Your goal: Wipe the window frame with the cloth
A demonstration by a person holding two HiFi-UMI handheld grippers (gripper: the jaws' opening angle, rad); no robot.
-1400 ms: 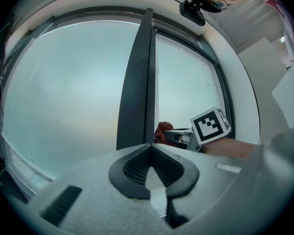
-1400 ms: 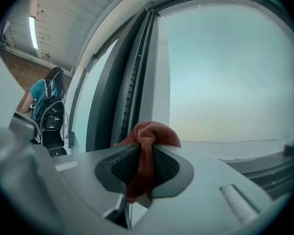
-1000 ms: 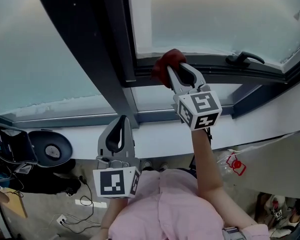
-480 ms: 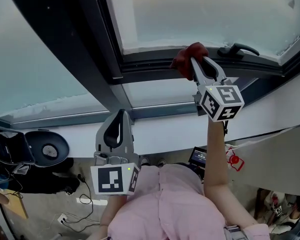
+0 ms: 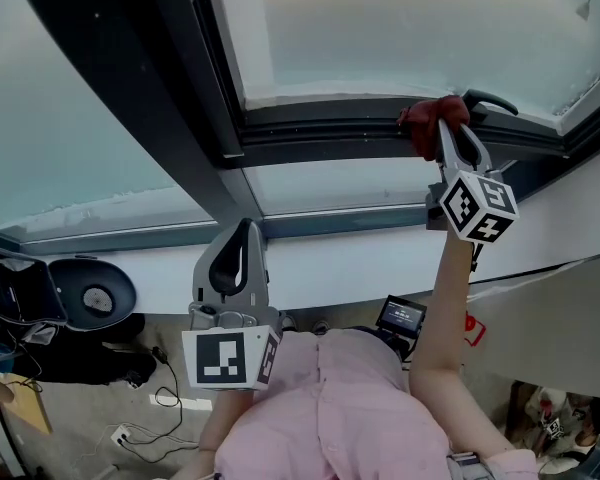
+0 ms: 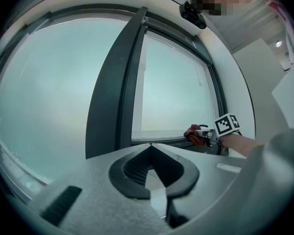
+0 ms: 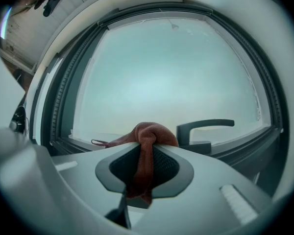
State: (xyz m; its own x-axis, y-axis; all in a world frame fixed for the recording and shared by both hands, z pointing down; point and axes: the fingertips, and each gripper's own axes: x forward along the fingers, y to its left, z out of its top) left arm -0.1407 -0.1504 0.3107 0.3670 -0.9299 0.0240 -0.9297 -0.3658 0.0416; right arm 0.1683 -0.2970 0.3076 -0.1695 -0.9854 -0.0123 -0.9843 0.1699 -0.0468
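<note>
A dark red cloth (image 5: 427, 117) is bunched against the dark window frame (image 5: 320, 128), just left of the black window handle (image 5: 485, 101). My right gripper (image 5: 445, 128) is shut on the cloth, pressing it on the frame's lower rail. In the right gripper view the cloth (image 7: 146, 146) hangs down between the jaws, with the handle (image 7: 204, 130) close on the right. My left gripper (image 5: 242, 243) is held low near the body, jaws shut with nothing between them. The left gripper view shows the cloth (image 6: 195, 133) far off at the right.
A wide dark mullion (image 5: 150, 88) runs diagonally left of the sash. A white sill (image 5: 330, 263) runs below the glass. On the floor lie a black round device (image 5: 97, 296), cables and a small screen (image 5: 402, 316).
My right gripper has slid the cloth rightwards along the frame's lower rail, from near the mullion up to the handle. The left gripper has stayed put.
</note>
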